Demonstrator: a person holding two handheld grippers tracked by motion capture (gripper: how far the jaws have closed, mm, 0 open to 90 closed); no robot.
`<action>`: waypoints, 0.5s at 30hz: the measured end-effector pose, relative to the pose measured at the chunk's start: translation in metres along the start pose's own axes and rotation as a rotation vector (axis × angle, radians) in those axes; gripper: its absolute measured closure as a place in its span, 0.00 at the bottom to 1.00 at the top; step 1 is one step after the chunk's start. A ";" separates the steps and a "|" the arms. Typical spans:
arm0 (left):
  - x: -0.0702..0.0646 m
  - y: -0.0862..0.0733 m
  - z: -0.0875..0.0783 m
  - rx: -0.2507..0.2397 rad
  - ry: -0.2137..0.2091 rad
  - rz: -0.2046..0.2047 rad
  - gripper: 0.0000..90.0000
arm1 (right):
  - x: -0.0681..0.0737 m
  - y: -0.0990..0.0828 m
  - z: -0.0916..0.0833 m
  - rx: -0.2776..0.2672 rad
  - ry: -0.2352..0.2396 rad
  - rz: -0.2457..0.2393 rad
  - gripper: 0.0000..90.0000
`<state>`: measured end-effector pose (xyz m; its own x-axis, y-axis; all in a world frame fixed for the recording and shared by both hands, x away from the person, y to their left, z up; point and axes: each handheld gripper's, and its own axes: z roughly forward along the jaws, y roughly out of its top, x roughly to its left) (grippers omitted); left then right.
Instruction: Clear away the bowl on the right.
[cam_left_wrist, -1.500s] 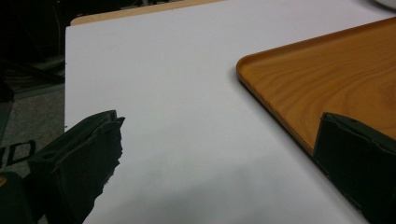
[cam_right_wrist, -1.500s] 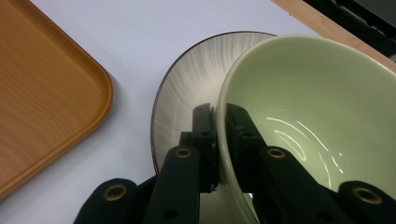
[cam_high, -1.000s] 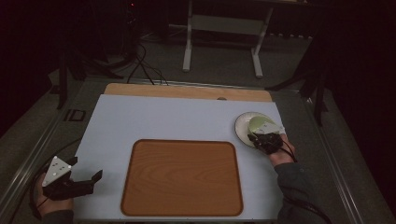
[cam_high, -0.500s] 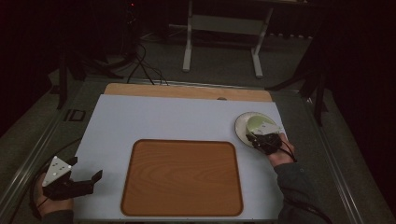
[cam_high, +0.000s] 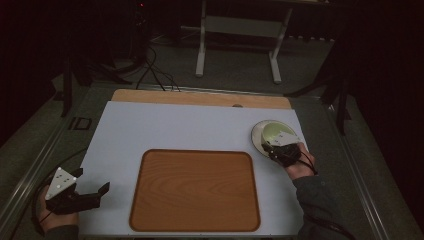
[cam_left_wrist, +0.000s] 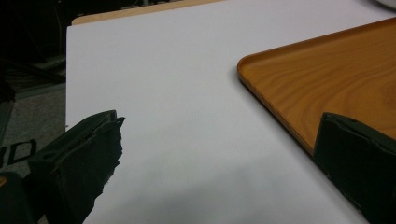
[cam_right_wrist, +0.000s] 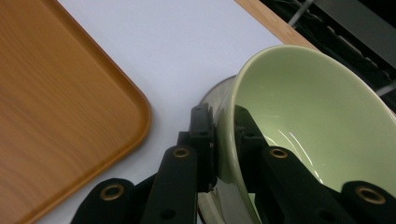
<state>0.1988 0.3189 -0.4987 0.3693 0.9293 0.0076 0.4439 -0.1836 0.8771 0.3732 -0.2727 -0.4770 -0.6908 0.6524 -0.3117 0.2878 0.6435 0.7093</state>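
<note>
Your left gripper (cam_high: 90, 192) sits at the near left corner of the table (cam_high: 175, 125), jaws wide apart, holding nothing. In the left gripper view both jaws frame bare white surface, with the corner of the wooden tray (cam_left_wrist: 327, 79) just off the right jaw. It's idle and parked clear of the tray.

The tray (cam_high: 195, 190) lies flat in the near middle of the table with nothing on it.

Your right gripper (cam_high: 272, 149) is farther out, at the right edge, clamped on the rim of the green bowl (cam_high: 275, 132). The right gripper view shows it clearly: one jaw outside the wall, one inside, pinching the near side of the bowl (cam_right_wrist: 317, 126). The bowl looks tilted in that view, but I can't tell if its base has left the table or if that's just the camera angle. There's a grey edge under it; can't tell whether that's a saucer or the bowl's foot.

Status, as I read it: grasp is done, transfer isn't. The bowl is off to the right of the tray, near its far right corner but apart from it. If the tray is the target, what's left is lift, carry left and toward you, set down flat, release. A one-sided rim pinch means the bowl may swing, so keep it slow.
</note>
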 end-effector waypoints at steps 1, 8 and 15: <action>0.000 0.000 0.000 0.000 0.000 0.000 0.01 | 0.001 0.001 0.000 -0.003 0.001 -0.003 0.91; 0.000 0.000 0.000 0.000 0.001 0.000 0.01 | 0.009 0.009 -0.004 -0.020 0.014 -0.024 0.91; 0.000 0.000 0.000 0.000 0.001 0.000 0.01 | 0.021 0.017 -0.006 -0.032 0.033 -0.056 0.91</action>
<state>0.1988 0.3188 -0.4987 0.3682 0.9297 0.0078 0.4438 -0.1831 0.8772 0.3601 -0.2505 -0.4680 -0.7269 0.6017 -0.3310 0.2269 0.6654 0.7112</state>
